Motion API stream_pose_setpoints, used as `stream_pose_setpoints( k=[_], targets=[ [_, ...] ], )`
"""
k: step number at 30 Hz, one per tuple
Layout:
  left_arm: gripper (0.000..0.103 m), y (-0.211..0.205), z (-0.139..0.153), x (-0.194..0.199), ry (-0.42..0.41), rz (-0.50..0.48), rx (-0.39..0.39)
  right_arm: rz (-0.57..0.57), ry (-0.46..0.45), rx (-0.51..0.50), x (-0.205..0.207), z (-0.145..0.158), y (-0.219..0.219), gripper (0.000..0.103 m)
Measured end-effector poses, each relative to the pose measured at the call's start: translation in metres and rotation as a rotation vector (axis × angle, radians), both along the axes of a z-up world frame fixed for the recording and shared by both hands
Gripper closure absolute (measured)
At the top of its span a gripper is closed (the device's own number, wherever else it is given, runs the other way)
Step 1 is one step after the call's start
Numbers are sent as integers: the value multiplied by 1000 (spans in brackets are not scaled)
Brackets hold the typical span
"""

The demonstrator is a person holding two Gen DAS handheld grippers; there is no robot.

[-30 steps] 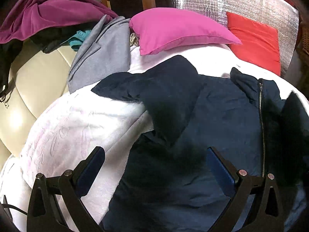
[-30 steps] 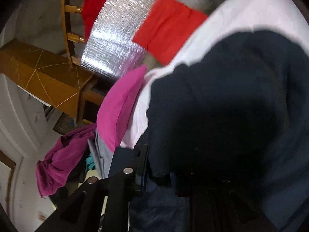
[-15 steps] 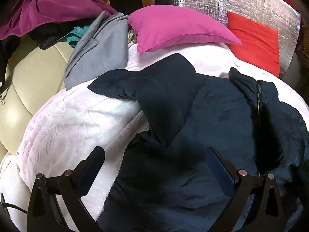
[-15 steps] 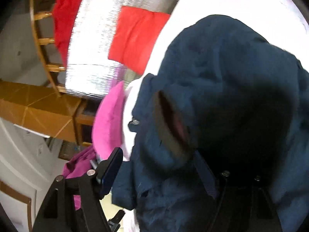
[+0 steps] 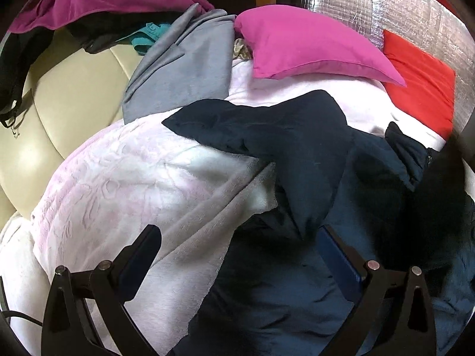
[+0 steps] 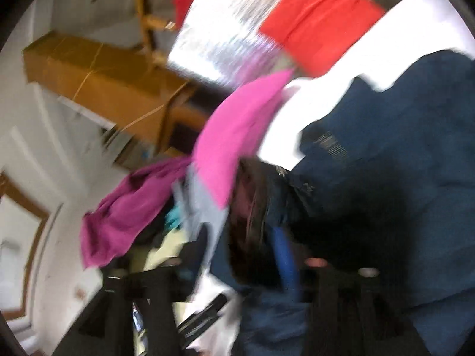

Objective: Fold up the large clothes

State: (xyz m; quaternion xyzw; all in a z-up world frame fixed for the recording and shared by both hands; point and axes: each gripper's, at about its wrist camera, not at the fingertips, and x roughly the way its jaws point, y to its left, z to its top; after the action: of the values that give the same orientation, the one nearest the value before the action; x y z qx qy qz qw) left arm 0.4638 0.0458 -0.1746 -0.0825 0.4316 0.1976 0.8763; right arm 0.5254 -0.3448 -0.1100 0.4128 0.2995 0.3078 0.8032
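Navy jacket (image 5: 311, 154) spread on pink blanket (image 5: 124, 184), sleeve at 10 o'clock. Left gripper (image 5: 237, 255) held wide, nothing pinched. Right gripper (image 6: 237, 270) swung since half-second ago, blurred; jaw state can't be told. Flap likely being folded over.

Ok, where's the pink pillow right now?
In the left wrist view the pink pillow lies at the top centre on the white blanket, between the grey garment and the red cushion.

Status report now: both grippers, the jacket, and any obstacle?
Left gripper open, over navy jacket. Right gripper blurred, state unclear, jacket fabric across it. Pink pillow beyond the jacket.
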Motion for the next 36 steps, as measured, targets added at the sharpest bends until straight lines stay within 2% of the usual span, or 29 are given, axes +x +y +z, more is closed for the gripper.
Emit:
stream_pose_setpoints(
  k=[2,4,6,7,9,13,15,17,20,21,23,25,27,29,31,33,36],
  targets=[
    [0,1,1,0,-4,-5,4,11,-15,12,-3,5,8,20],
    [0,0,1,0,-6,-13,6,-45,-20,-17,-8,7,3,20],
    [0,0,-2,2,6,-31,-19,-159,-1,-52,-14,8,-13,20],
    [0,1,-4,4,16,-39,-38,-205,6,-62,-19,-2,-30,20],
    [0,4,-12,8,49,-46,-91,-364,26,-112,-46,-16,-82,20],
    [5,9,-22,12,78,-25,-150,-671,65,-222,-78,-13,-133,20],
    [6,11,-21,12,71,-8,-153,-781,125,-285,-87,-15,-153,21],
    [6,11,-22,12,68,6,-161,-836,153,-316,-93,-19,-169,21],
    [6,8,-25,15,83,6,-163,-782,266,-367,-77,-33,-174,21],
    [6,7,-26,16,88,4,-162,-751,281,-363,-72,-37,-172,25],
    [6,7,-28,18,96,4,-161,-681,303,-399,-57,-40,-159,39],
    [6,9,-28,18,93,12,-160,-664,306,-510,-50,-36,-151,72],
    [6,13,-26,18,85,22,-166,-685,263,-532,-62,-24,-153,80],
    [6,20,-25,18,80,39,-178,-719,233,-501,-71,-16,-158,85],
    [6,25,-26,19,83,48,-191,-705,278,-519,-64,-18,-161,86],
    [6,33,-27,21,85,54,-214,-661,352,-567,-52,-28,-158,83],
    [6,49,-26,21,80,90,-235,-687,326,-605,-58,-10,-152,81]
  ],
)
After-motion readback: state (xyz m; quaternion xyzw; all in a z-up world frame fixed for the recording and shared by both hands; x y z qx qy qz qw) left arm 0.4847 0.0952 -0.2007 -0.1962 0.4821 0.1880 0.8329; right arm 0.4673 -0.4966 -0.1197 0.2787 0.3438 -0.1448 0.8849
